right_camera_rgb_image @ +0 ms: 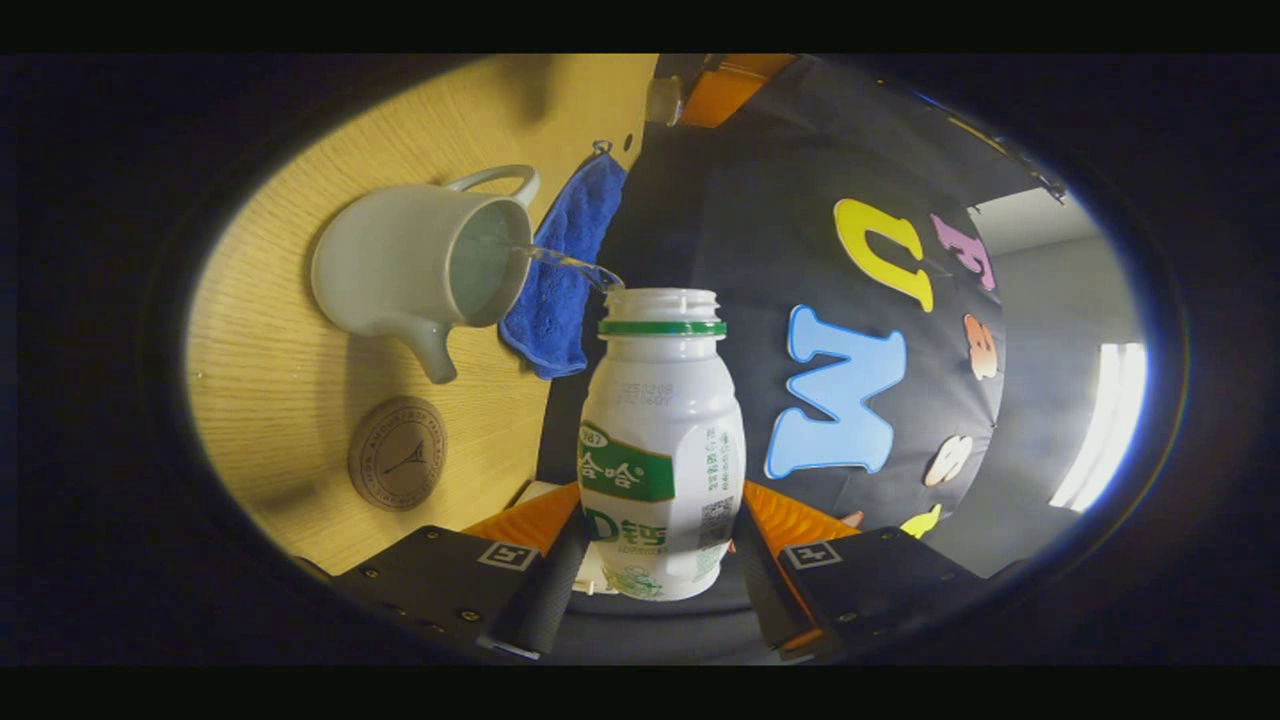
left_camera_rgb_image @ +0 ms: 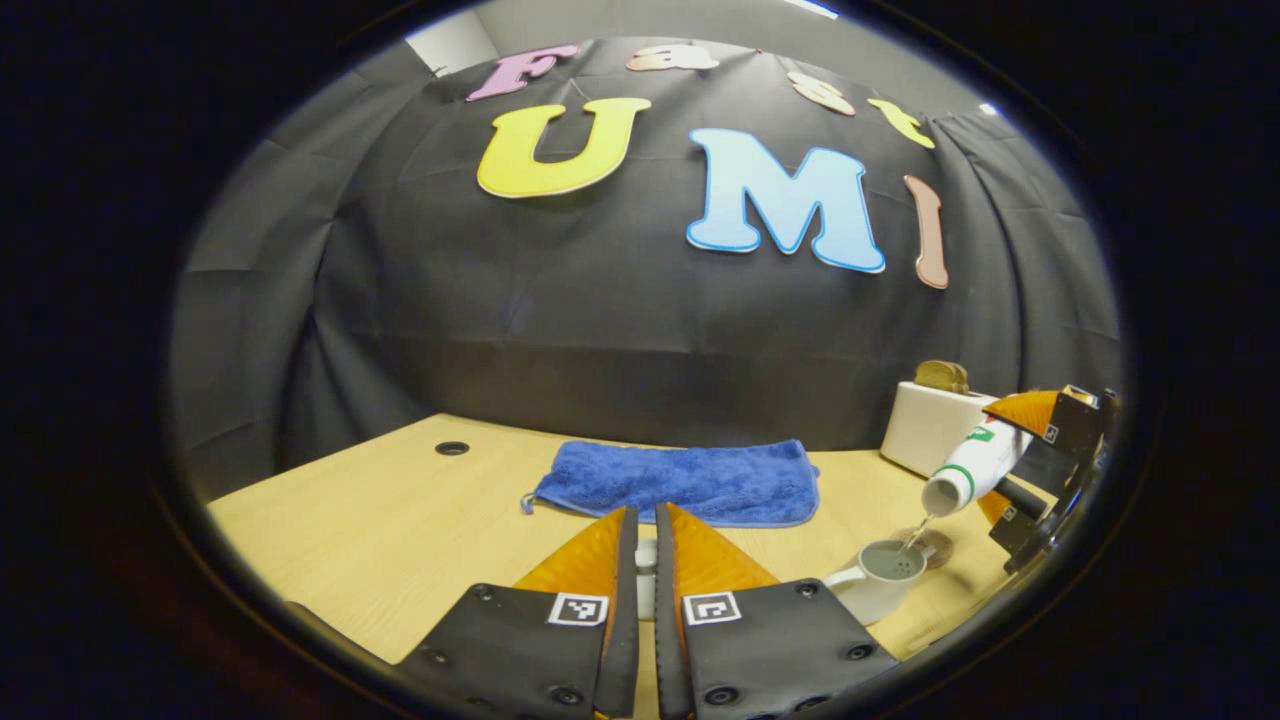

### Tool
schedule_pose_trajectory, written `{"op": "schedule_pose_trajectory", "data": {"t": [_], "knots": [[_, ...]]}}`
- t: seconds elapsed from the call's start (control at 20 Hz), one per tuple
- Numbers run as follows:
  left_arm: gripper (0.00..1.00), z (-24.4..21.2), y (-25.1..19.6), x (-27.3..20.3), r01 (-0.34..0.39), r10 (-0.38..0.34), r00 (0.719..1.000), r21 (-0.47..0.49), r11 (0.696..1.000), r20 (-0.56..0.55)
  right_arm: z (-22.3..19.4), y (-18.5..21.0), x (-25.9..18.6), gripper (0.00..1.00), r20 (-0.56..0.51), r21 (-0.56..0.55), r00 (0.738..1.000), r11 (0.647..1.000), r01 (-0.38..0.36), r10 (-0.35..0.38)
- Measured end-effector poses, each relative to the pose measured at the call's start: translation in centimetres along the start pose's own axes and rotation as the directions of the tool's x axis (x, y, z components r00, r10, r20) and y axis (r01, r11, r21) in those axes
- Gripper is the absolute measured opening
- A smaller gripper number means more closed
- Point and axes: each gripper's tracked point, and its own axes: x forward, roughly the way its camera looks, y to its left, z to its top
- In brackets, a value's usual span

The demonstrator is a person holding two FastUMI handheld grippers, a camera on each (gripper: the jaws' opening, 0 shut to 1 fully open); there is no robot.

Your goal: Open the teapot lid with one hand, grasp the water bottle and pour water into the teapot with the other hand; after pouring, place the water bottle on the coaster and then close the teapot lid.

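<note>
In the left gripper view my left gripper (left_camera_rgb_image: pixel 645 515) is shut on the small white teapot lid (left_camera_rgb_image: pixel 645 578), held up over the table. The white teapot (left_camera_rgb_image: pixel 880 580) stands open at the lower right. Above it my right gripper (left_camera_rgb_image: pixel 1040 460) holds the white water bottle (left_camera_rgb_image: pixel 975 465) tilted mouth-down, and a thin stream of water falls into the pot. In the right gripper view my right gripper (right_camera_rgb_image: pixel 660 520) is shut on the water bottle (right_camera_rgb_image: pixel 660 450), whose stream (right_camera_rgb_image: pixel 565 262) reaches the teapot (right_camera_rgb_image: pixel 420 265). The round brown coaster (right_camera_rgb_image: pixel 397 453) lies bare beside the pot's spout.
A blue towel (left_camera_rgb_image: pixel 680 480) lies at the back of the wooden table (left_camera_rgb_image: pixel 380 540). A white box (left_camera_rgb_image: pixel 925 425) with a brown object (left_camera_rgb_image: pixel 942 375) on top stands at the back right. The coaster (left_camera_rgb_image: pixel 940 545) sits just behind the teapot.
</note>
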Motion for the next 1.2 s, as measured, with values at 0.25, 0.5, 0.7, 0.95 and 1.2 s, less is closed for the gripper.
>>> {"op": "schedule_pose_trajectory", "data": {"t": [0.25,0.5,0.7,0.95,1.2], "knots": [[0.13,-0.1,0.0,0.1,0.002,-0.002,1.000,0.001,1.000,-0.003,0.0,-1.1,0.5,0.74,0.003,-0.017,1.000,1.000,0.010,-0.010],[0.14,-0.2,-0.1,0.0,0.004,-0.004,1.000,0.004,1.000,-0.008,-0.2,-1.6,0.6,0.74,0.005,-0.038,1.000,0.999,0.022,-0.022],[0.13,-0.1,-0.1,-0.1,0.006,-0.006,1.000,0.004,1.000,-0.011,-0.2,-2.1,0.7,0.74,0.007,-0.052,1.000,0.998,0.028,-0.028],[0.13,-0.5,-0.3,0.1,0.009,-0.009,1.000,0.007,1.000,-0.020,-0.2,-2.6,0.8,0.74,0.011,-0.071,0.999,0.997,0.040,-0.040],[0.13,-0.5,-0.3,0.1,0.011,-0.011,1.000,0.008,1.000,-0.024,-0.1,-3.0,0.9,0.74,0.015,-0.095,0.999,0.994,0.046,-0.045]]}}
